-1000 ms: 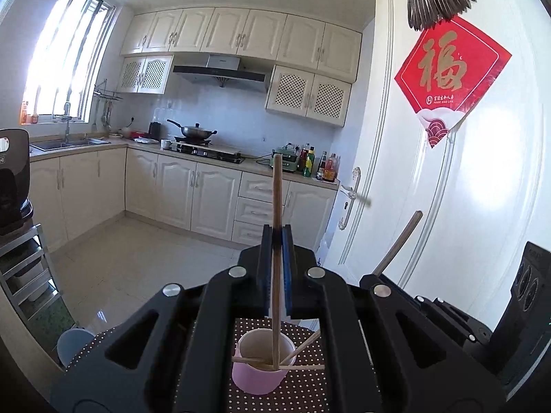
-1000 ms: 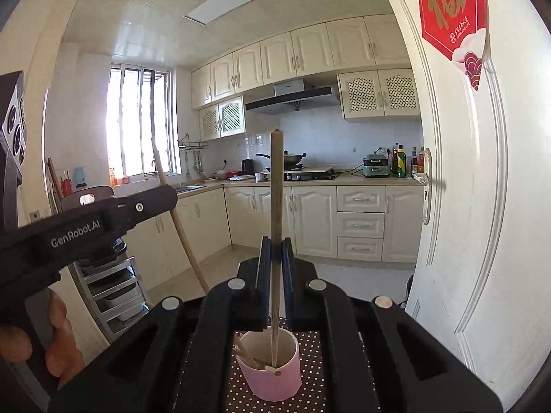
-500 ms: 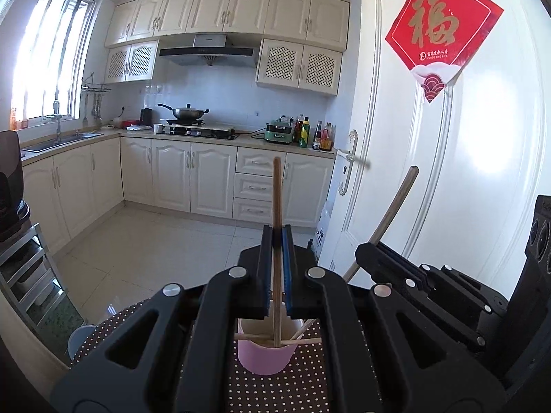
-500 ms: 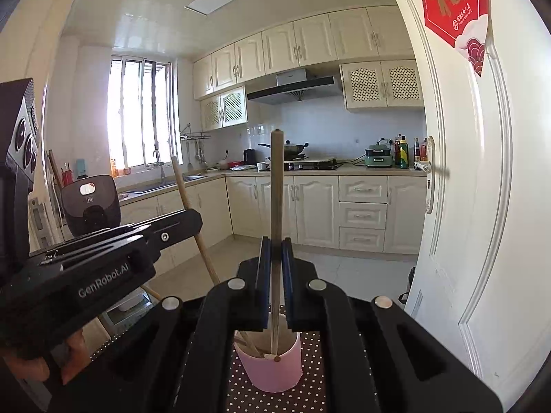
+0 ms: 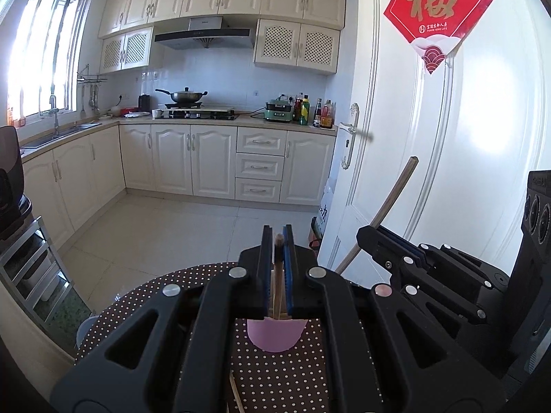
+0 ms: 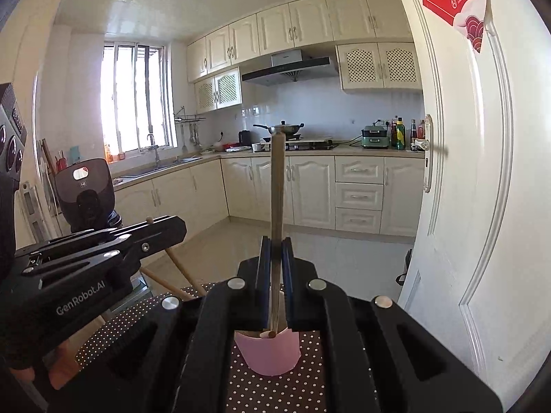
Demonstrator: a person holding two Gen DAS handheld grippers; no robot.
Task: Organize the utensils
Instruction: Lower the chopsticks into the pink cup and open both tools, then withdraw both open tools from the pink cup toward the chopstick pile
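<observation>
Both grippers are working over the pink cup [image 6: 267, 352], which is standing on the dotted tablecloth [image 6: 275, 392] and serving as the holder for the utensils.

The right gripper [image 6: 276, 268] is clamping its blue pads tight on a wooden chopstick [image 6: 276, 186], holding it upright so that its lower tip is sitting just inside the cup's rim. Holding it vertical is the sensible way to feed a long thin stick through a narrow mouth without it catching on the edge. The stick is plain, pale brown and straight, rising well above the cup.

The left gripper [image 5: 278, 268] is likewise pinching a chopstick [image 5: 277, 275], but here only the short top end is showing above the pads, with the rest dropping toward the cup [image 5: 277, 335] directly below. That suggests this one is nearly seated and close to being let go. Whether its tip is already resting on the cup's bottom is hard to tell, since the gripper body is hiding the rim.

Other sticks appear to be leaning out of the cup toward the left gripper's side. Another thin stick [image 5: 237, 395] is lying on the cloth nearer than the cup.
</observation>
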